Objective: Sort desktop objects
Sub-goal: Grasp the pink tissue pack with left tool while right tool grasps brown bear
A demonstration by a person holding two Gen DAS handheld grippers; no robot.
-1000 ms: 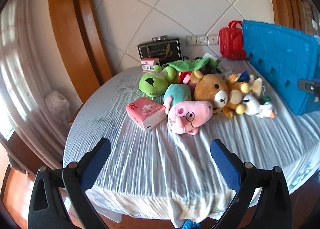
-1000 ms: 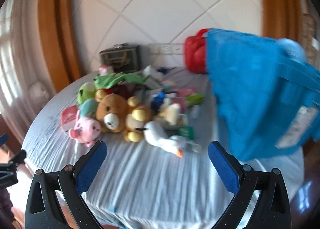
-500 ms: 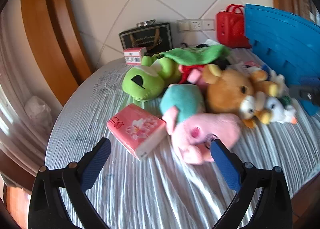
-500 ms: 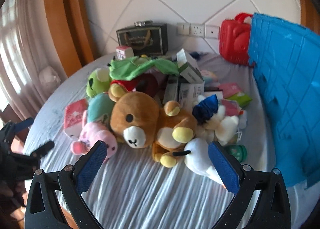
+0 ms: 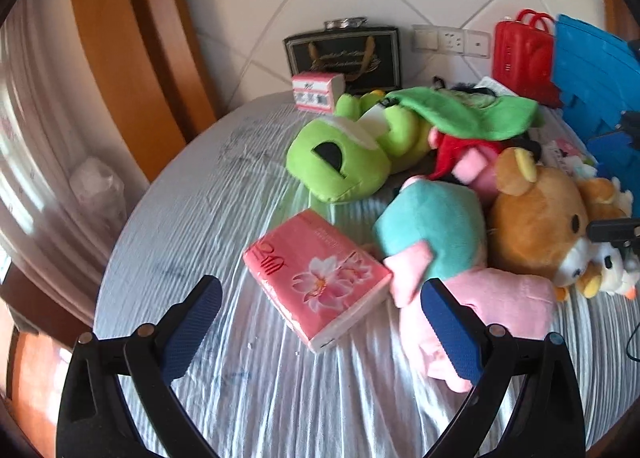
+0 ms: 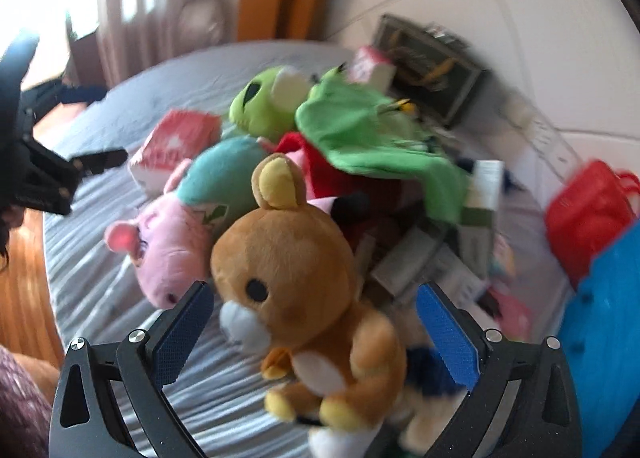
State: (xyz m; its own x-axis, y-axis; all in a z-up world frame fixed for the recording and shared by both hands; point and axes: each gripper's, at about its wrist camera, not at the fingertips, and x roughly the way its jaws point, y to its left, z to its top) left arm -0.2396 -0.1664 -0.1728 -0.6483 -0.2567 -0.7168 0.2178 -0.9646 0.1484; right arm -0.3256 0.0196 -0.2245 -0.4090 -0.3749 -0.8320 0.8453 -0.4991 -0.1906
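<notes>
A pink tissue pack lies on the round table, straight ahead of my open left gripper and between its spread fingers. Right of it lies a pink pig plush in a teal top, then a brown bear plush and a green frog plush. My right gripper is open, with the brown bear plush close between its fingers but not pinched. The pig plush, the tissue pack and the frog plush lie beyond it.
A blue crate and a red case stand at the right by the wall. A dark gift bag and a small tissue box sit at the back. Small boxes are piled behind the plush toys. The left gripper shows at the table's left edge.
Both grippers have moved in toward the pile. The left one closed in on the tissue pack; the right one swung left and down until the bear sits between its fingers.
</notes>
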